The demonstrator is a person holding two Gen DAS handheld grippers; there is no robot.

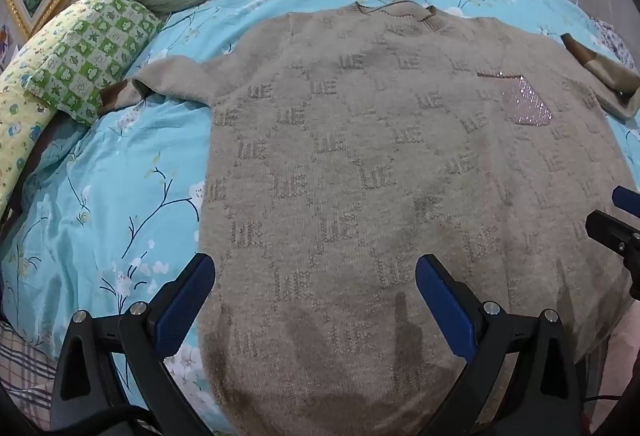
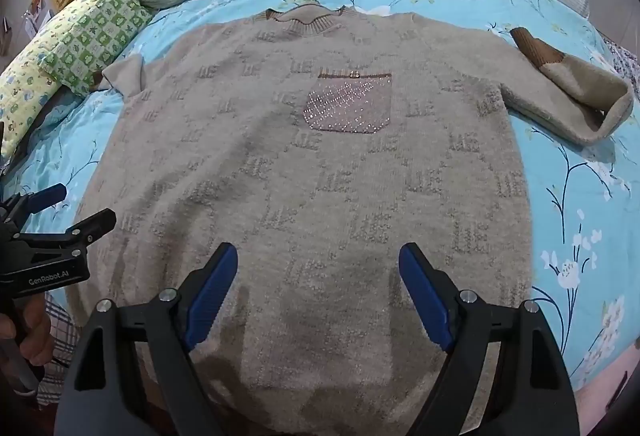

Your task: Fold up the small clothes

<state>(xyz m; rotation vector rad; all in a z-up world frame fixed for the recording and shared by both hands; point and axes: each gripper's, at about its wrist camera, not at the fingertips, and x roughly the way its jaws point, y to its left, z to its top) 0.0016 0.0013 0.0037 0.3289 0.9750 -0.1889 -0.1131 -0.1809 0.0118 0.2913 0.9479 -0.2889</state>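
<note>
In the left wrist view our left claw point(image 1: 316, 278) hangs released and empty over the hem of the sweater point(image 1: 400, 164), which lies flat, front up, on the bed point(image 1: 120, 172); if we bite too near the edge, we judge the thick knit could slip out or we could pinch the sheet with it. In the right wrist view our right claw point(image 2: 318, 268) is also released above the hem, and the right sleeve point(image 2: 568, 96), doubled back on itself, could bunch inside a fold.
</note>
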